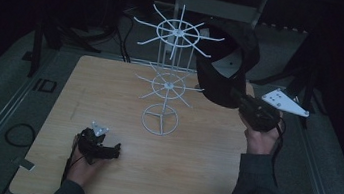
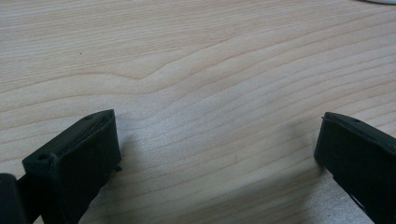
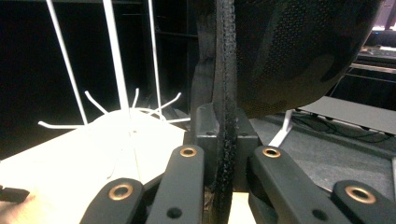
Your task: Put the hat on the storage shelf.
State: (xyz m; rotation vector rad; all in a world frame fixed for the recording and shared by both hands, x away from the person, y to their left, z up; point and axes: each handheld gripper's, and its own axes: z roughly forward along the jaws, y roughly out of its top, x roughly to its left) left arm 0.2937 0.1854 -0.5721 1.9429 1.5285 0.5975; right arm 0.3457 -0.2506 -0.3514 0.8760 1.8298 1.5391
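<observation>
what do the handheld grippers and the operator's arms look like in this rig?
Both grippers are black. The left gripper has blocky matte jaw tips and a small grey three-cornered plate on top. The right gripper carries a larger plate with dark dots; its linkage arms have brass-coloured rivets. A dark cable trails from the left one. The person wears dark long sleeves.

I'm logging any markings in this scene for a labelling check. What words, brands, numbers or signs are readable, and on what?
"ID": pale letters on the dark surface left of the wooden table.
No print can be read on the black cap, the white wire rack or the table.
</observation>
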